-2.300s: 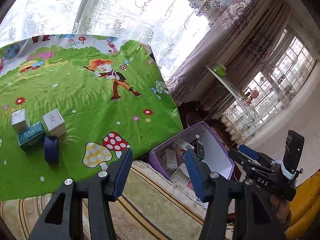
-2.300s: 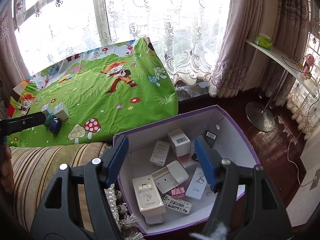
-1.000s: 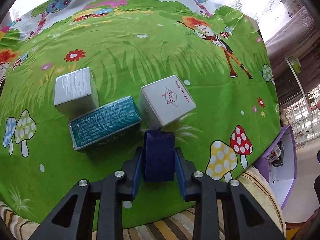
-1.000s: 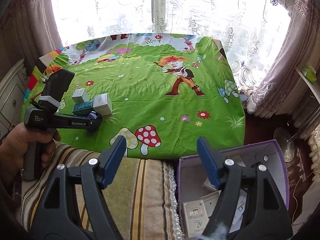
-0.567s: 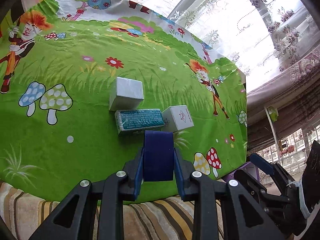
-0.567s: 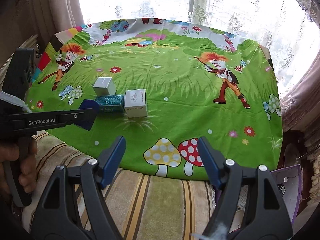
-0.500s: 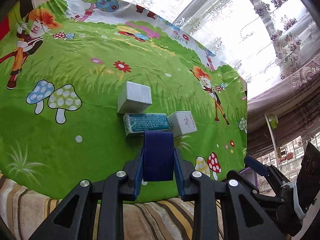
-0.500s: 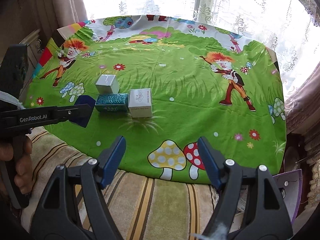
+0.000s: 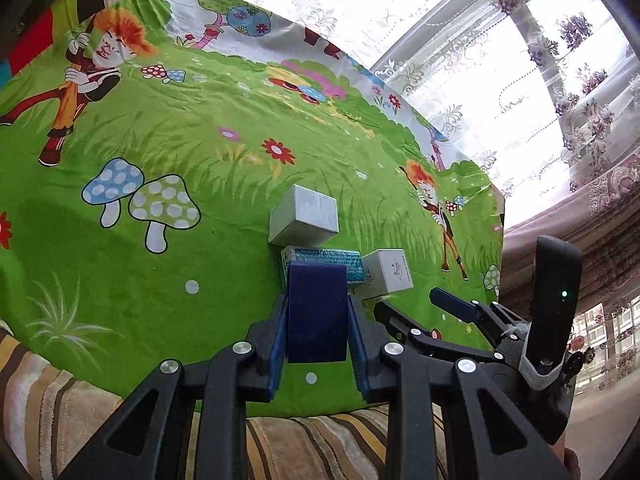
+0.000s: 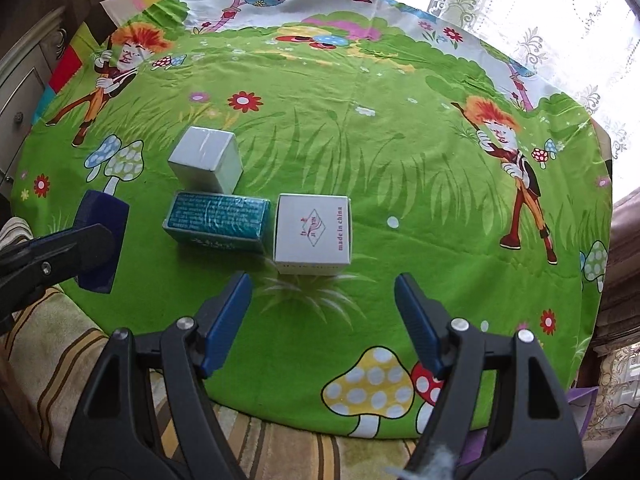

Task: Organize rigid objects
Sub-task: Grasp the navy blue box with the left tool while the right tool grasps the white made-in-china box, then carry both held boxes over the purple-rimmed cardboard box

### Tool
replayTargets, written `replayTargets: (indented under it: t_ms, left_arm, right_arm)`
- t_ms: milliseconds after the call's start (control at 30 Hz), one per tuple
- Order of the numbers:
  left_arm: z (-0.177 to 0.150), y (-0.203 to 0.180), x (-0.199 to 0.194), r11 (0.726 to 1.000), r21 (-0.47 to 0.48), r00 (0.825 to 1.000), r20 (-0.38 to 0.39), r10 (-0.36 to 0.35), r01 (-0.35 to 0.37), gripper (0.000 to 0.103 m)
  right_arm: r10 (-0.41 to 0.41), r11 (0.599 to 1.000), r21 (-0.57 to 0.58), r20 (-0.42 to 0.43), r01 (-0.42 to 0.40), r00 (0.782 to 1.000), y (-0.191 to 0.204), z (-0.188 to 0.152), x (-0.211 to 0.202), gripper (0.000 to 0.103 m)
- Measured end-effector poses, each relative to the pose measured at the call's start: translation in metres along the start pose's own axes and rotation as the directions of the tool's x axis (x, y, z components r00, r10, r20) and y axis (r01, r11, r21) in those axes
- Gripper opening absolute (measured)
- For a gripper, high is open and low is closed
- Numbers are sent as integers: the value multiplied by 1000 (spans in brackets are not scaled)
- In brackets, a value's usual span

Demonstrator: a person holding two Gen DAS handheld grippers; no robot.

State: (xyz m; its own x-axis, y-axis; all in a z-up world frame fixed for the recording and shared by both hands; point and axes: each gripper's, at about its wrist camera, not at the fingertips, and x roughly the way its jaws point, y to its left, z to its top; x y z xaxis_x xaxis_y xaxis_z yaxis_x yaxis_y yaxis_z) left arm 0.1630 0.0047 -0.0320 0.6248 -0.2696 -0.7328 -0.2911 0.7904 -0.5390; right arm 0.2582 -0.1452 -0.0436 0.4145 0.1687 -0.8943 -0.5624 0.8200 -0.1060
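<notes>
My left gripper [image 9: 317,312] is shut on a dark blue box [image 9: 317,312], lifted above the green cartoon cloth [image 9: 120,288]. The same blue box [image 10: 102,240] shows at the left of the right wrist view. On the cloth lie a grey-white box [image 10: 208,158], a teal box [image 10: 218,220] and a white "made in china" box [image 10: 314,234]. My right gripper [image 10: 322,300] is open, hovering just in front of the white box with nothing between its fingers. In the left wrist view the right gripper [image 9: 452,304] reaches in from the right.
A striped cushion edge [image 10: 280,452] runs along the front of the cloth. A corner of the purple box [image 10: 582,404] peeks in at lower right. Lace curtains and a window [image 9: 520,60] are behind. Wooden drawers [image 10: 24,88] stand at the left.
The left gripper closed on the blue box and lifted it back off the cloth. The right gripper swung from the purple box over to the cloth and came down near the white box.
</notes>
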Motion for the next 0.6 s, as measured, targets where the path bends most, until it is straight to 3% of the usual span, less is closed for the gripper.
replayTargets:
  t_ms: [200, 333, 433, 600]
  left_arm:
    - [0, 1, 2, 1000, -3, 1000, 0, 4, -4, 29]
    - [-1, -1, 4, 1000, 8, 1000, -1, 13, -13, 29]
    - [-1, -2, 4, 1000, 14, 1000, 2, 16, -16, 29]
    - [-2, -3, 5, 1000, 20, 1000, 3, 16, -16, 29]
  right_arm:
    - [-6, 1000, 23, -14, 6, 1000, 1, 12, 16, 77]
    - [6, 999, 35, -36, -4, 999, -2, 15, 27, 65]
    - [36, 998, 47, -54, -33, 998, -4, 13, 33, 46]
    - [61, 995, 78, -13, -60, 998, -6, 7, 19, 45]
